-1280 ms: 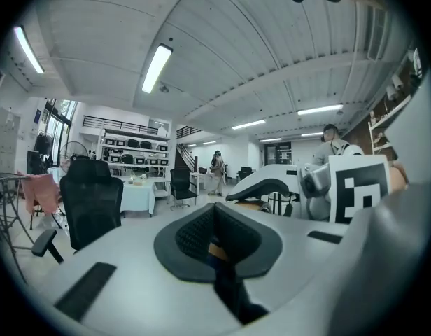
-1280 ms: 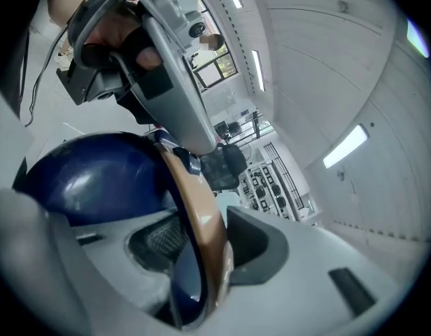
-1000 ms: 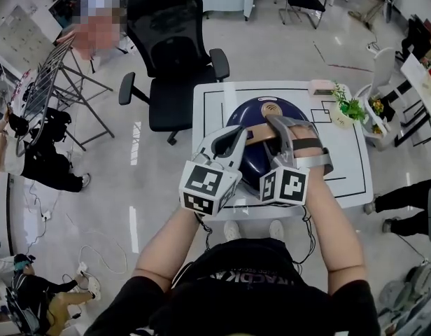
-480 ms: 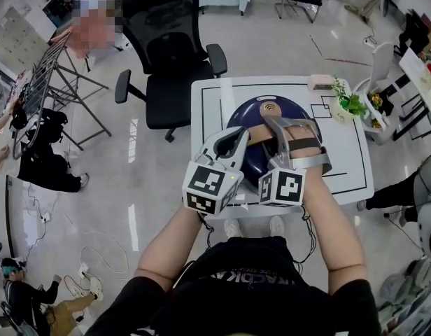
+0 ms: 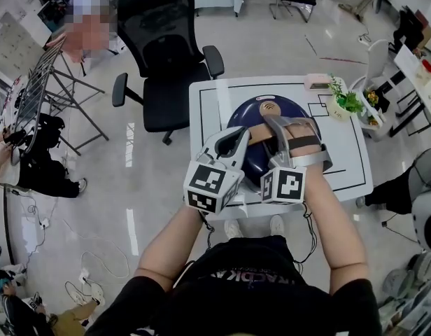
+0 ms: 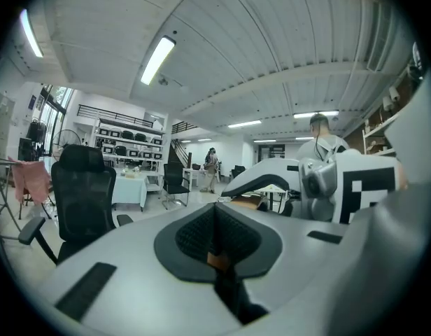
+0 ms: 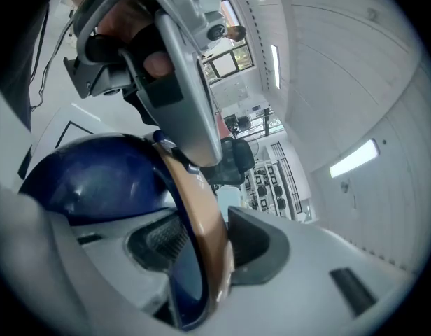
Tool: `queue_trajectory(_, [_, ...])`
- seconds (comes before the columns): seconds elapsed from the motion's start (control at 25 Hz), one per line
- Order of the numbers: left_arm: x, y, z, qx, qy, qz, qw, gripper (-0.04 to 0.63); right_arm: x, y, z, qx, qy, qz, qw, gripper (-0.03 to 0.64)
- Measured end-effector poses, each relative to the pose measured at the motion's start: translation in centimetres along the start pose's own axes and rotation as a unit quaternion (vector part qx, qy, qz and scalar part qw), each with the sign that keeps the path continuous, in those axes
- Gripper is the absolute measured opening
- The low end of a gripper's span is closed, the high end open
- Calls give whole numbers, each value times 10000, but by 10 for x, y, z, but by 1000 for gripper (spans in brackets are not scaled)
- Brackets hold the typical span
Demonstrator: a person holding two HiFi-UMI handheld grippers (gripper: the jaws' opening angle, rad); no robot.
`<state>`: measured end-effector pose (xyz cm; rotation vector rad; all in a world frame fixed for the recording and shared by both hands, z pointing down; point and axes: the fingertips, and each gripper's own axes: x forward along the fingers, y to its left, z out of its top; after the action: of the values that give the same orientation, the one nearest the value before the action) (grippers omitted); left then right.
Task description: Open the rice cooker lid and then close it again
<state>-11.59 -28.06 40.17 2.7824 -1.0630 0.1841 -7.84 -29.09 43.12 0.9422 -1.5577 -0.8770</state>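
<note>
The dark blue domed rice cooker (image 5: 252, 115) sits on the white counter (image 5: 350, 168). The right tongs (image 7: 207, 234) pinch its tan handle (image 7: 192, 182), which runs crosswise over the lid. The left tongs (image 6: 217, 241), pressed together and empty, hover just beside.

The head camera sits above the person's forearms and looks steeply down on the white worktop (image 5: 348, 166) and the blue rice cooker (image 5: 247, 114). The left hand-held gripper (image 6: 217, 219) carries its camera just behind the jaws. That camera faces almost level across the room to the black chair (image 6: 82, 187), which the head view shares. The right hand-held gripper (image 7: 203, 247) has its camera rolled sideways, hard up against the cooker's brown handle (image 7: 198, 208).
</note>
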Motion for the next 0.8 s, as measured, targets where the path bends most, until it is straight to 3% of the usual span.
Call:
queue_trajectory(0.16, [1,3,0,-1,0,27,10000,7,-2,-2,-3,-187,102,-158,9996,170])
queue_trajectory(0.28, [-2,5,-1,-72,-3,32,10000,78,-16,-1,-11,-43,77,-295,9995,170])
queue_trajectory(0.36, [-6,1,-2,-136,-12,-9,9999,133,-30,2,-19,217,0,-336,9992,170])
queue_trajectory(0.52, [-19,-11,4,-12,-104,95,9999,144,-63,-5,-35,1219,-316,-461,9910,165])
queue_trajectory(0.68, [-33,-35,15,299,-291,256,9988,146,-100,-21,-56,2803,-824,-659,9541,145])
queue_trajectory(0.8, [-42,-63,22,422,-423,353,9976,147,-136,-34,-66,3676,-1449,-798,9152,52])
